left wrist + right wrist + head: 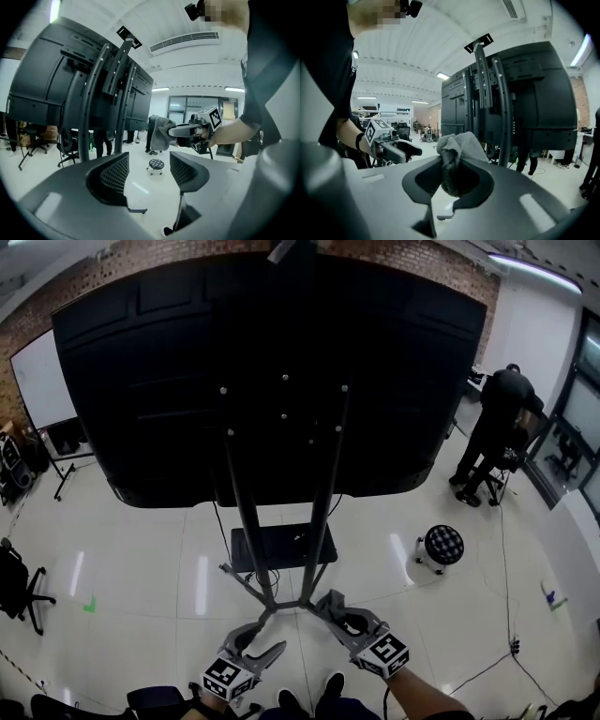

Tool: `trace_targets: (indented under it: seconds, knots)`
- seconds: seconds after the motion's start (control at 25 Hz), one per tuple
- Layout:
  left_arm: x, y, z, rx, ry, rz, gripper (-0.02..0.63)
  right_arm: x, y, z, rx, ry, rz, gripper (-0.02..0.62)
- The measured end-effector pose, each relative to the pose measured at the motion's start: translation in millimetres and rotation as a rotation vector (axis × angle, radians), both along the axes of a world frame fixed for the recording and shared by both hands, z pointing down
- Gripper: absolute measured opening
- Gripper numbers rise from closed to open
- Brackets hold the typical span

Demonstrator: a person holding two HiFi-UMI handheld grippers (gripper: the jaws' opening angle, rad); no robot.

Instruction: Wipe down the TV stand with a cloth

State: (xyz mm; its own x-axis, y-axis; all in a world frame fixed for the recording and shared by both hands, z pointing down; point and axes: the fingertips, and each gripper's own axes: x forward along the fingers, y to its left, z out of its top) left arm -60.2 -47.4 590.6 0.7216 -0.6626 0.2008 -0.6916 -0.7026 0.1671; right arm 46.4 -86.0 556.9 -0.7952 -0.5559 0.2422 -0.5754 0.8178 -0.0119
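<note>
Left gripper (265, 643): nearest item, held low by the feet. Jaws spread, nothing between them.

Stand (246, 512): two posts and a shelf (281, 545). Its legs meet just ahead of both grippers.

Right gripper (330, 604): jaws pinch the cloth (458, 145), which is bunched, with most of it above the grip. It is close to the legs; contact cannot be told.

Risk, as a judgement: the narrow pinch may let the cloth slip when dragged along a post, and the wad offers little wiping face.

Pose: both grippers point forward and inward. The right forearm (427, 699) enters from the lower right.
</note>
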Motion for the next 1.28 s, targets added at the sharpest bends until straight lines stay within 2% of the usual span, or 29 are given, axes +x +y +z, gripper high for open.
trace_targets:
  seconds: [0.2, 0.36, 0.44, 0.56, 0.76, 1.04, 1.28]
  knots:
    - [-8, 32, -50, 0.069, -0.018, 0.001, 0.298, 4, 44, -43, 0.026, -0.059, 0.027, 0.049]
    - [-4, 63, -78, 0.097, 0.009, -0.03, 0.297, 16, 83, -64, 0.025, -0.122, 0.04, 0.049]
    - [-1, 80, -79, 0.113, 0.009, -0.045, 0.298, 23, 97, -68, 0.027, -0.134, 0.041, 0.049]
    - [8, 108, -75, 0.09, 0.022, -0.068, 0.298, 26, 124, -77, 0.047, -0.146, 0.006, 0.049]
    - [41, 154, -81, 0.079, 0.047, -0.084, 0.297, 39, 171, -95, 0.066, -0.188, -0.039, 0.049]
    - [82, 204, -88, 0.109, 0.062, -0.093, 0.296, 60, 234, -107, 0.088, -0.211, -0.097, 0.049]
    - [90, 238, -101, 0.109, 0.045, -0.106, 0.296, 78, 263, -110, 0.081, -0.224, -0.1, 0.049]
